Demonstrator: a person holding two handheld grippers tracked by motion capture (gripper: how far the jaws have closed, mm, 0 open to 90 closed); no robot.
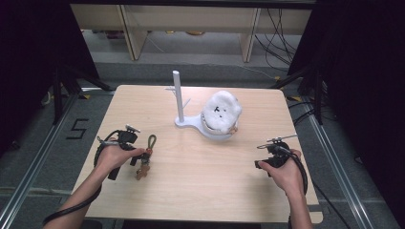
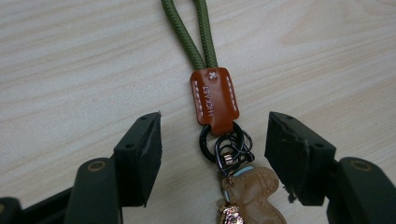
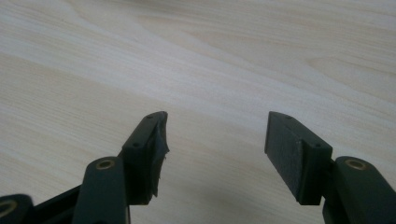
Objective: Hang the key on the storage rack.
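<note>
Left gripper view: your left gripper (image 2: 212,140) is straddling the keychain (image 2: 215,100), jaws apart; closing off-centre risks pinching only rings. Right gripper (image 3: 217,144) is idling, jaws apart.

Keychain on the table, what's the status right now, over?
Left gripper open, fingers either side of the keychain, not touching. Keychain flat on the table. Right gripper open, empty. Nothing in the way.

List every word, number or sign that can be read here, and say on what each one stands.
"5": black mark on the floor left of the table.
"HICKAST", uncertain: small stamped letters on the orange leather tab of the keychain.
"x": white stitched cross at the top of that tab.
</note>
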